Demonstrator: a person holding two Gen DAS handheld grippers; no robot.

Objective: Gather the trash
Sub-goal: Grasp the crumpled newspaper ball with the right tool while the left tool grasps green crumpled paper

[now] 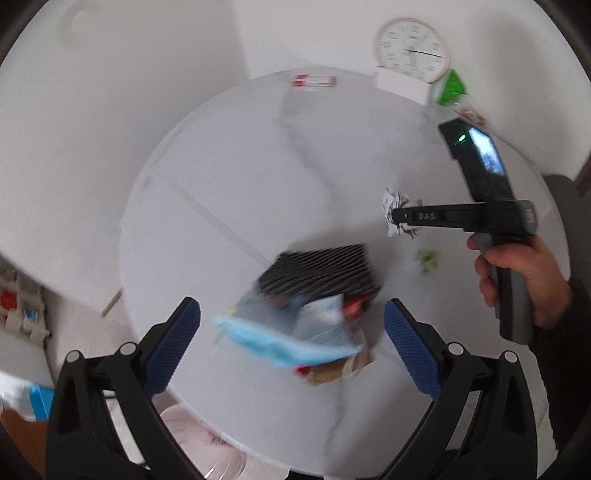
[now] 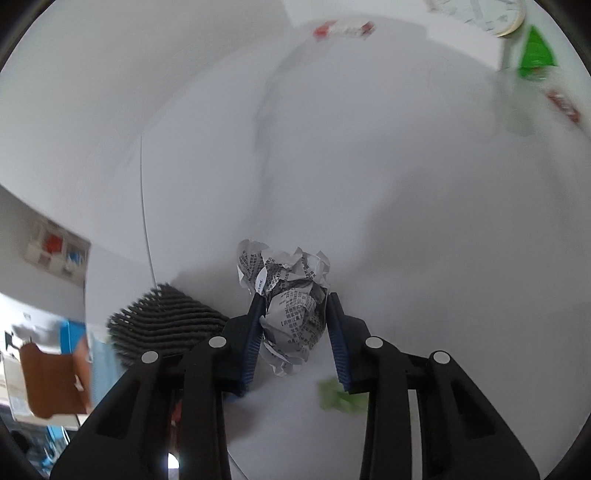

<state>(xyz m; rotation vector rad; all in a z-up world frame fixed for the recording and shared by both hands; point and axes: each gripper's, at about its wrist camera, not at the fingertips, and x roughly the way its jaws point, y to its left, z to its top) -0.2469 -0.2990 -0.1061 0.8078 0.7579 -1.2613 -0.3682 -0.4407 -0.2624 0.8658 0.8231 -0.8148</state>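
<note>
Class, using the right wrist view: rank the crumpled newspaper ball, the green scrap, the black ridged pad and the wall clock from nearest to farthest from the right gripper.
1. Crumpled newspaper ball: between the fingers of the right gripper.
2. Green scrap: on the table under the right-hand finger.
3. Black ridged pad: off to the left.
4. Wall clock: far top right, behind the table.

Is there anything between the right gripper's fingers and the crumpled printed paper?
Nothing visible. The right gripper already has the crumpled paper between its blue pads, which press on both sides. The green scrap lies nearer the camera, off to the side, not in between.
</note>
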